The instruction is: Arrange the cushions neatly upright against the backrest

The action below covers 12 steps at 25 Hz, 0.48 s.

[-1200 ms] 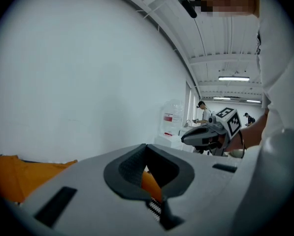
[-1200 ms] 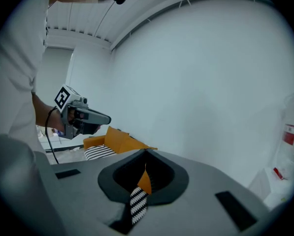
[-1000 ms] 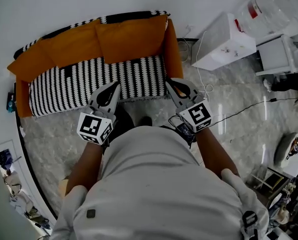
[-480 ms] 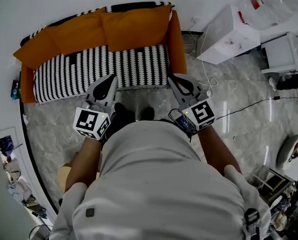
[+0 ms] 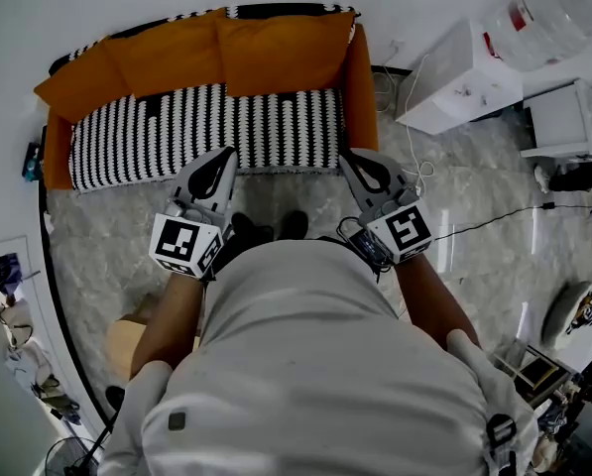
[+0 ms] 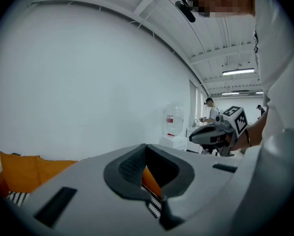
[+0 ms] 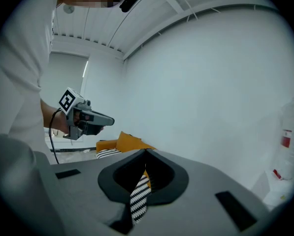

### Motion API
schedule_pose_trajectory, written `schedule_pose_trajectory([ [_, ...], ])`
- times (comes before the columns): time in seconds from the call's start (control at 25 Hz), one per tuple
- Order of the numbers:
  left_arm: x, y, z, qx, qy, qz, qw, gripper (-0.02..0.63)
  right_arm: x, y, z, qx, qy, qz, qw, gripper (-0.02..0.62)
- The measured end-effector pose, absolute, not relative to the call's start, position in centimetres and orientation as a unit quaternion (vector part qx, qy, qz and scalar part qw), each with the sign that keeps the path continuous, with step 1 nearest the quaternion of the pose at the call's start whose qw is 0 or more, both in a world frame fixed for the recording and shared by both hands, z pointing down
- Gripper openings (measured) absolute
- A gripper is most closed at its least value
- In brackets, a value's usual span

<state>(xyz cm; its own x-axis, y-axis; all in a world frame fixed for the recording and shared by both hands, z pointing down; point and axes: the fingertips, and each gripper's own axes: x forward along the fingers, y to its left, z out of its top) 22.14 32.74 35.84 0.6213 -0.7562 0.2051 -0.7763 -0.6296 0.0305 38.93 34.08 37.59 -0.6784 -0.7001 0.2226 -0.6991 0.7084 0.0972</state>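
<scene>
Left gripper [image 5: 224, 157], right gripper [image 5: 351, 159]: both drawn back from sofa [image 5: 177, 132]. Sofa: now higher in head view, farther off. Shoes [image 5: 294, 224]: more exposed.

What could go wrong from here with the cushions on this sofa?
1. The left orange cushion pokes out past the sofa's left end and looks tilted, so it may slump sideways off the backrest.
2. A white cord loops on the floor not far from the person's right shoe; a careless step could snag it.
</scene>
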Motion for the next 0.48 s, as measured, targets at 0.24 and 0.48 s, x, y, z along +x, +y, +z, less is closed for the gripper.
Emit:
schedule_pose_trajectory([
  [0.24,21.29,32.91,35.68,0.894,-0.439,0.074,0.058,0.009,38.16,34.17,37.68,0.377,-0.919,-0.001,0.12,0.026],
  [0.48,22.0,32.75,35.81,0.895,-0.435,0.075,0.06,0.009,38.61,33.81,37.55,0.377,-0.918,-0.003,0.122,0.026],
])
